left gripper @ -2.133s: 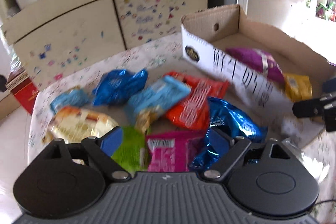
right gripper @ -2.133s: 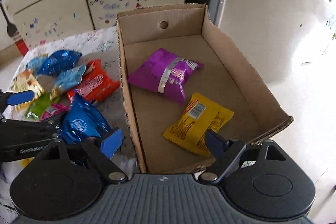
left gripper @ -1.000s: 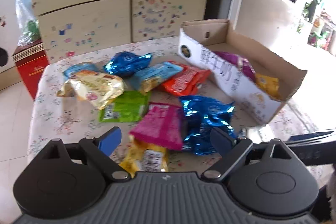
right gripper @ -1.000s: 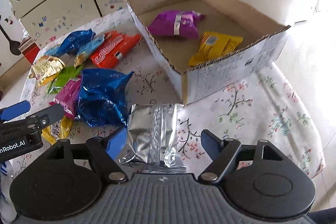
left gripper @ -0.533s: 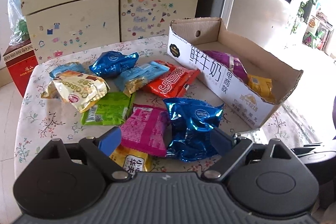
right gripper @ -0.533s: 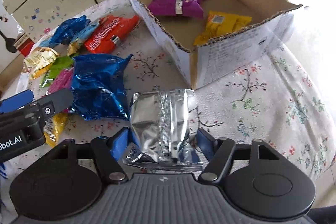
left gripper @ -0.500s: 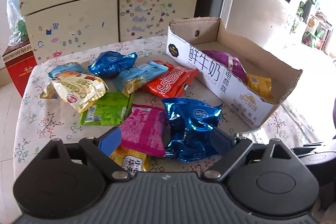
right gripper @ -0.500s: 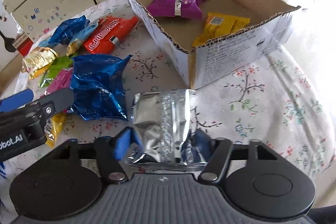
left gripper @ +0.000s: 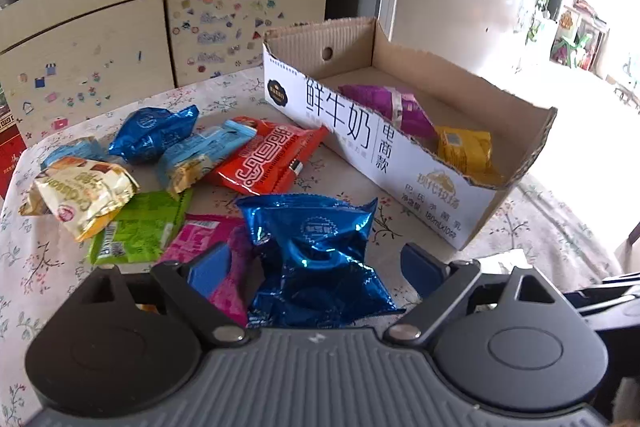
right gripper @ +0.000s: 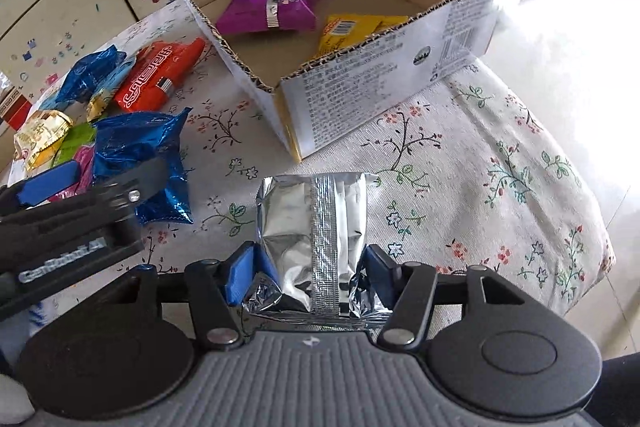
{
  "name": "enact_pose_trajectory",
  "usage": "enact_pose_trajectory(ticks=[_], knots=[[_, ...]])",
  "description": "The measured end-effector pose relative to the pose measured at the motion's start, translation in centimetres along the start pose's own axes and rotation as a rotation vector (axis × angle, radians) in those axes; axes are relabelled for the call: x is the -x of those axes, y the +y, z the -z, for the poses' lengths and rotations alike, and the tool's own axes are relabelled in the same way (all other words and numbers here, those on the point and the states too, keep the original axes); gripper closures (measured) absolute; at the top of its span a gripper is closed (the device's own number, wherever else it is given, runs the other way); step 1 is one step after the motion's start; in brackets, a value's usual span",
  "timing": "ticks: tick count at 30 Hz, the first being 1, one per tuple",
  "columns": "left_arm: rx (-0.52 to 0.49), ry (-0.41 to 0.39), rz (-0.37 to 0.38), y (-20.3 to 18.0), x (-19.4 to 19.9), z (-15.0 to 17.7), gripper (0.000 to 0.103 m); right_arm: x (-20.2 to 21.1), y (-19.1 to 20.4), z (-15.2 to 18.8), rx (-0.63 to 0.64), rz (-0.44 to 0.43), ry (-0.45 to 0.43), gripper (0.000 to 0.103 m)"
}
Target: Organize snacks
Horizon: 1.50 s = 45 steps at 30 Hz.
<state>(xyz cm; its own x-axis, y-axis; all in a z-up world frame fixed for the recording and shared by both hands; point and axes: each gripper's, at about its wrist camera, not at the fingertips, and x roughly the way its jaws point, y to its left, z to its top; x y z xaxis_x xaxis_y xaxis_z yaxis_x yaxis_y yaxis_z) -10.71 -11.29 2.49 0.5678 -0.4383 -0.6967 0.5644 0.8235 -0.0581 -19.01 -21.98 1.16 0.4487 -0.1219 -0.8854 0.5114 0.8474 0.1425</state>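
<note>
Pinching a crumpled silver foil packet (right gripper: pixel 316 247) at the lower centre of the right wrist view, the right gripper (right gripper: pixel 310 273) has just been closing its jaws, and both blue pads now press into the packet's sides. The packet lies on the floral tablecloth (right gripper: pixel 480 163) just in front of the near corner of the cardboard box (right gripper: pixel 384 67), which fills the upper centre of that frame. Inside the box lie a purple packet (right gripper: pixel 276 7) and a yellow packet (right gripper: pixel 348 29), close together. The left gripper (left gripper: pixel 316 267) has its jaws wide, with nothing pressed between them; a large blue foil packet (left gripper: pixel 316 251) lies on the cloth between its fingers at the lower centre of the left wrist view. Beyond it, in the left half of that frame, loose snacks lie bunched together: a pink packet (left gripper: pixel 196 235), a green packet (left gripper: pixel 140 227), a red packet (left gripper: pixel 268 157), a light blue packet (left gripper: pixel 200 155), a smaller blue foil packet (left gripper: pixel 156 131) and a gold packet (left gripper: pixel 84 191).
</note>
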Motion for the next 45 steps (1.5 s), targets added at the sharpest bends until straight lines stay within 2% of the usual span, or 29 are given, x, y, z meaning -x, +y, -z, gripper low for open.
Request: enact_pose_trajectory(ticks=[12, 15, 16, 17, 19, 24, 30, 45], knots=[[-0.090, 0.007, -0.057, -1.3, -2.2, 0.0, 0.013, -0.7, 0.6, -0.4, 0.021, 0.031, -0.008, 0.031], [-0.133, 0.008, -0.074, -1.7, -2.2, 0.1, 0.031, -0.9, 1.0, -0.4, 0.052, 0.050, -0.015, 0.031], [-0.130, 0.019, -0.061, -1.7, -2.3, 0.1, 0.041, -0.9, 1.1, -0.4, 0.060, 0.054, -0.018, 0.031], [-0.111, 0.034, -0.046, -1.5, -2.3, 0.2, 0.044, -1.0, 1.2, -0.4, 0.067, 0.056, -0.021, 0.032], [-0.083, 0.034, -0.037, -1.1, -2.1, 0.3, 0.044, -1.0, 1.2, -0.4, 0.074, 0.056, -0.027, 0.035], [-0.054, 0.037, -0.033, -0.3, -1.2, 0.4, 0.045, -0.9, 1.2, -0.4, 0.082, 0.042, -0.034, 0.037], [-0.052, 0.045, -0.035, 0.3, 0.0, 1.0, 0.045, -0.7, 1.5, -0.2, 0.098, 0.010, -0.037, 0.037], [-0.034, 0.044, -0.077, 1.5, 2.5, 2.6, 0.045, -0.4, 3.6, 1.2, 0.218, 0.014, -0.074, 0.037]])
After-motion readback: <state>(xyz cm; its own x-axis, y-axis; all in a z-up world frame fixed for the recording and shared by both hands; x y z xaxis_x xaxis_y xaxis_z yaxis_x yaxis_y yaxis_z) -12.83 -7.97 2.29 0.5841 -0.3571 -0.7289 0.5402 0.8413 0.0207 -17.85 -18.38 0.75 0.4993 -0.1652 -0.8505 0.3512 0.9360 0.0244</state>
